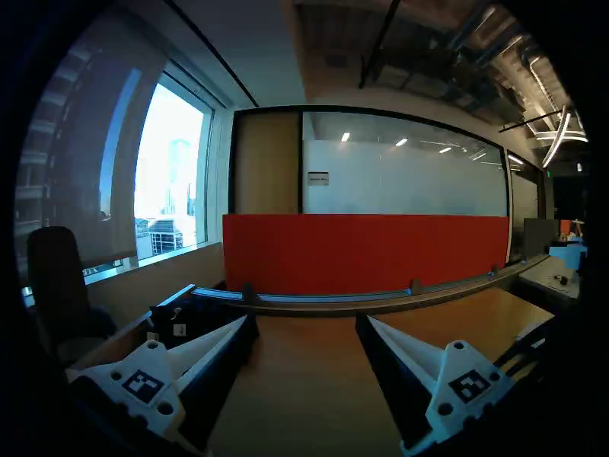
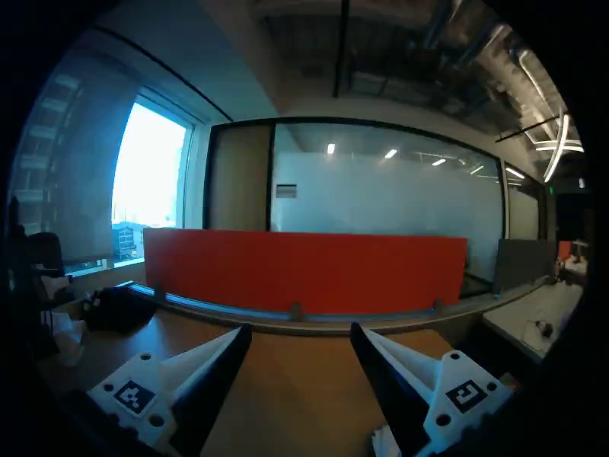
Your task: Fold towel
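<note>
My left gripper [image 1: 303, 317] is open, held level over a wooden table [image 1: 304, 381], with nothing between its fingers. It points at a red divider panel [image 1: 365, 253] along the table's far edge. My right gripper [image 2: 301, 327] is also open and empty over the same wooden table [image 2: 304, 396], facing the red divider panel [image 2: 304, 270]. A small white patch [image 2: 383, 442] lies at the bottom edge beside the right gripper's right finger; I cannot tell what it is.
A black box [image 1: 179, 308] sits at the table's far left, seen as a dark bag-like shape [image 2: 118, 306] in the right gripper view. White crumpled items [image 2: 65, 335] lie further left. A black chair [image 1: 57, 289] stands by the window. Another desk [image 2: 537, 312] is on the right.
</note>
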